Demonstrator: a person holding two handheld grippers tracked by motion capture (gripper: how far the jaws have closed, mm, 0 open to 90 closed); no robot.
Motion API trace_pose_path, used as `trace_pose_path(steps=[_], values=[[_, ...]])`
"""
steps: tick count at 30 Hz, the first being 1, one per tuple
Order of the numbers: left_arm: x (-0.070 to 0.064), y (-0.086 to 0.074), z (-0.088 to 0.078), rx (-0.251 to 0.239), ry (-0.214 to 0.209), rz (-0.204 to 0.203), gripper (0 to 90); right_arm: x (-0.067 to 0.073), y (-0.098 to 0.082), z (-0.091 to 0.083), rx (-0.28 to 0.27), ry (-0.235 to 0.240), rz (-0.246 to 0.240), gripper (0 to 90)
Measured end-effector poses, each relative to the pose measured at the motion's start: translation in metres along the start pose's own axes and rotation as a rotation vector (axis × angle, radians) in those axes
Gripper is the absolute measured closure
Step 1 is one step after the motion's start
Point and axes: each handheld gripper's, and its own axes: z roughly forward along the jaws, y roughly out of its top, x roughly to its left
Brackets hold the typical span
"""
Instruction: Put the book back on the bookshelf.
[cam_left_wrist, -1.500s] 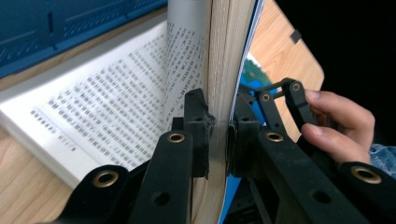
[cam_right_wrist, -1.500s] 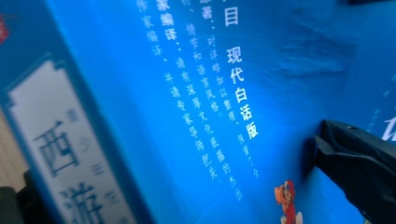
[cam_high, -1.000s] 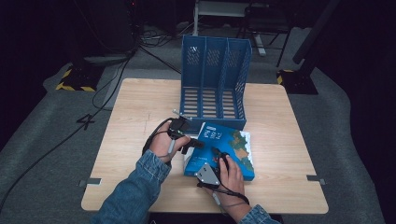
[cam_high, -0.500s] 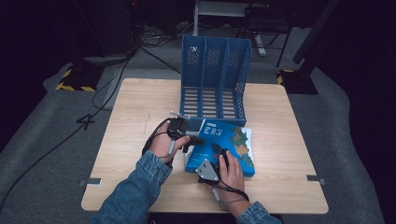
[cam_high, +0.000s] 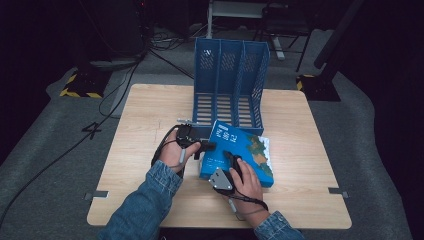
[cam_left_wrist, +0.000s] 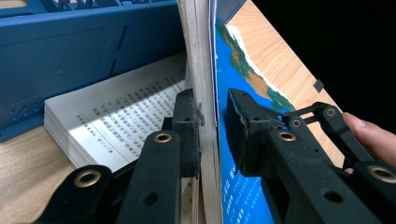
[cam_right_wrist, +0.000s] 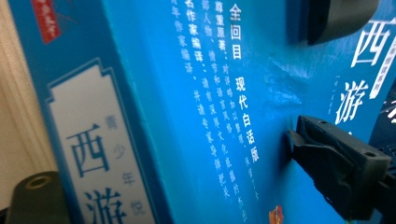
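Observation:
A blue book (cam_high: 240, 150) lies partly open in front of a blue file holder (cam_high: 230, 80), its front cover and a sheaf of pages raised. My left gripper (cam_high: 205, 146) straddles that raised part (cam_left_wrist: 233, 60). Its jaws have just been opening: one pad (cam_left_wrist: 187, 116) touches the pages and the other stands off the cover. Printed pages (cam_left_wrist: 130, 107) lie flat beneath. My right gripper (cam_high: 230, 159) sits at the book's near left corner. Its jaws have just been closing across the spine (cam_right_wrist: 107, 154), and one fingertip (cam_right_wrist: 299, 140) presses the cover.
The three-slot holder stands upright at the middle back of the wooden table (cam_high: 325, 140), its floor toward the book. The person's right hand (cam_left_wrist: 369, 135) is near the book's edge. Cables run over the dark floor (cam_high: 100, 110) to the left.
The right hand has edged slightly toward the book's near left corner. The book and the left hand look the same.

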Motion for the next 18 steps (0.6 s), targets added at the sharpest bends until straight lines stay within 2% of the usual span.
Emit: trace_pose_path(steps=[2,4,7,9,12,13,14,16,18], values=[[0.002,0.0,0.001,0.002,0.005,-0.001,72.9,0.0,0.0,0.0,0.004,0.002,-0.007,14.9],[0.005,-0.001,0.002,0.004,0.01,-0.012,70.1,0.0,0.001,0.0,0.009,0.013,-0.023,19.8],[0.01,-0.003,0.004,0.004,0.041,-0.007,64.6,0.001,0.005,-0.005,0.014,0.023,-0.046,37.7],[0.013,-0.004,0.003,-0.001,0.056,-0.004,62.2,-0.001,0.008,-0.008,0.029,0.031,-0.059,43.8],[0.017,-0.005,-0.002,-0.029,0.08,0.002,54.0,-0.006,0.012,-0.012,0.034,0.034,-0.065,54.9],[0.018,-0.005,-0.005,-0.05,0.073,0.002,52.9,-0.008,0.013,-0.013,0.037,0.036,-0.074,58.0],[0.019,-0.005,-0.009,-0.061,0.066,-0.015,50.5,-0.01,0.015,-0.014,0.045,0.039,-0.069,59.1],[0.022,-0.006,-0.016,-0.087,0.084,-0.006,47.0,-0.016,0.014,-0.014,0.044,0.061,-0.038,60.0],[0.025,-0.006,-0.022,-0.105,0.104,-0.002,46.0,-0.02,0.015,-0.016,0.042,0.076,-0.031,60.3]])
